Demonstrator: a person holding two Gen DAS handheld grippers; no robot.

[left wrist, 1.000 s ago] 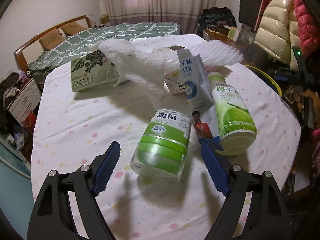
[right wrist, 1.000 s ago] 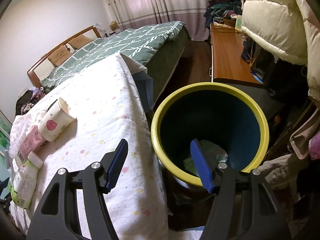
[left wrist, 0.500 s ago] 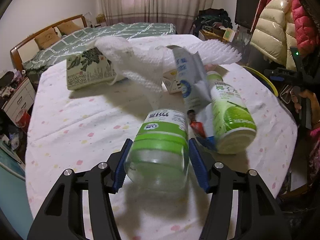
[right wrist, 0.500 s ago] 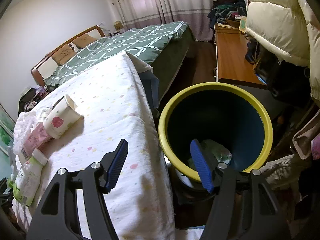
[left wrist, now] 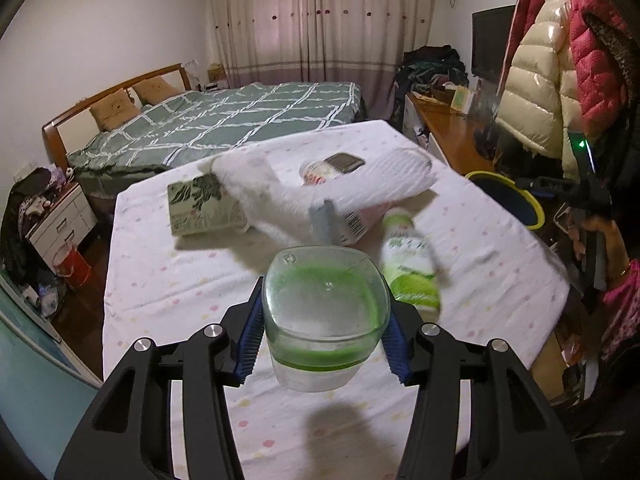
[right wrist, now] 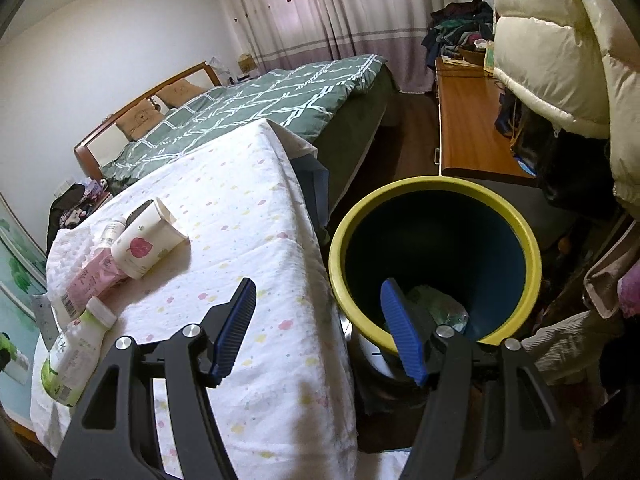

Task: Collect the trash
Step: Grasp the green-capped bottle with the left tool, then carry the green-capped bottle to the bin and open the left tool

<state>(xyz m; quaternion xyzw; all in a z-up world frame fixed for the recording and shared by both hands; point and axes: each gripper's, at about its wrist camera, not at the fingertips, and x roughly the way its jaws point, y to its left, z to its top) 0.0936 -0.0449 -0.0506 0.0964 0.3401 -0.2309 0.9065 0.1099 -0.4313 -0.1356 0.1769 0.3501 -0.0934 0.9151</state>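
Note:
My left gripper [left wrist: 324,312] is shut on a clear plastic jar with a green band [left wrist: 324,344], held up above the white dotted tablecloth [left wrist: 168,280]. On the table behind it lie a green drink bottle [left wrist: 408,268], a pink packet [left wrist: 360,224], white foam wrap [left wrist: 276,188], a leaf-print box [left wrist: 200,210] and a paper cup [left wrist: 314,168]. My right gripper [right wrist: 318,292] stands open with nothing in it, over the table's edge beside the yellow-rimmed bin [right wrist: 340,240]. The bin holds some crumpled trash [right wrist: 436,304].
A dark phone [left wrist: 344,161] lies near the cup. A person's hand [left wrist: 604,236] holds the right gripper at the right edge of the left wrist view. A bed [left wrist: 224,120] stands behind the table, with a wooden bench [right wrist: 468,128] and hanging coats [right wrist: 560,60] to the right.
My left gripper closed on the green jar and lifted it off the table, so the table now sits lower in its view. The right gripper has hardly moved.

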